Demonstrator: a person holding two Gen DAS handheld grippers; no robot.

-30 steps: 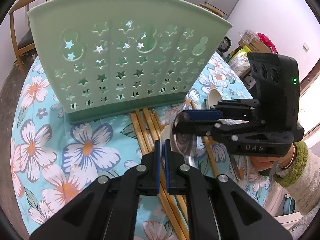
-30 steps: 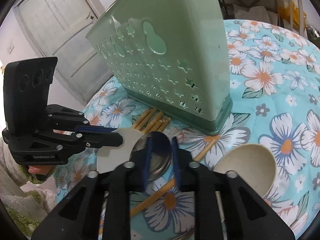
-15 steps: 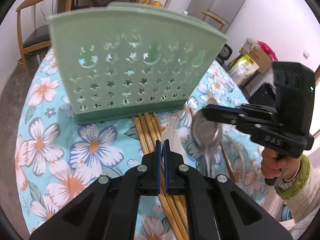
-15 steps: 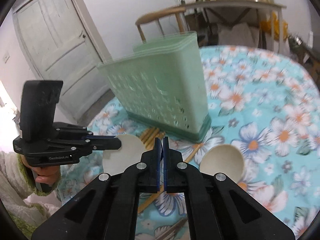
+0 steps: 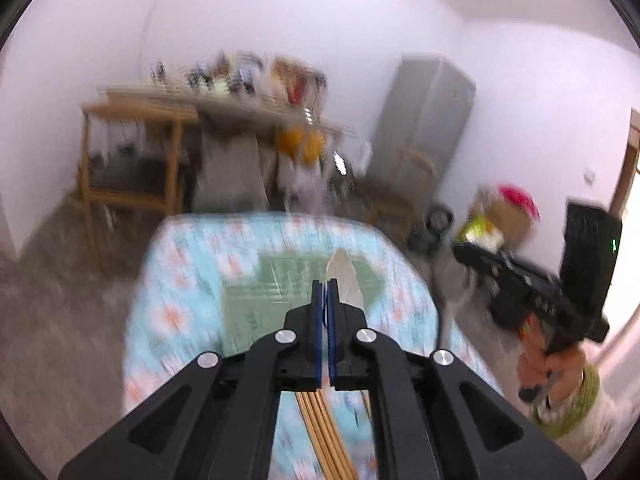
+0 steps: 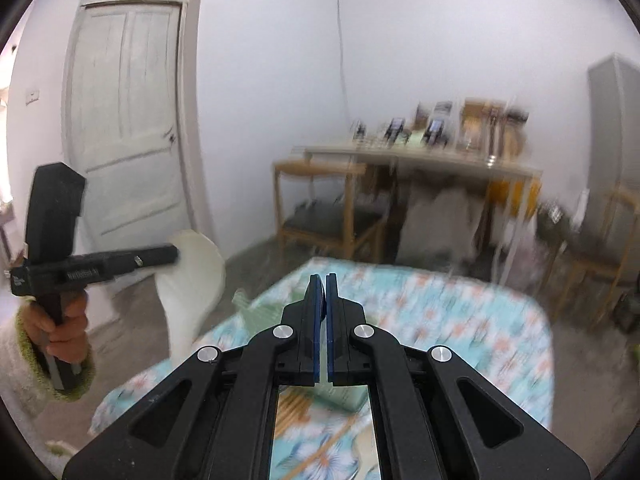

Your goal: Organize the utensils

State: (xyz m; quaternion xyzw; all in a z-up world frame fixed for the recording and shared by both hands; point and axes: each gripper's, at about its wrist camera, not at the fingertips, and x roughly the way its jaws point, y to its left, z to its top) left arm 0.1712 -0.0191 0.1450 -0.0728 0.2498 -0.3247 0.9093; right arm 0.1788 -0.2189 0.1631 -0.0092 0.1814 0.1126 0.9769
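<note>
Both grippers are up above the floral table (image 5: 180, 280). The left gripper (image 5: 325, 292) is clamped on a cream spoon (image 5: 346, 276), its bowl sticking out past the fingertips; from the right wrist view that spoon (image 6: 192, 280) hangs off the tool out beyond the table's left edge. The right gripper (image 6: 321, 284) is clenched tight, and something thin and dark sits between its pads, probably the metal spoon, though blur hides it. The green utensil holder (image 5: 288, 292) stands mid-table, chopsticks (image 5: 320, 428) lying toward the near edge.
</note>
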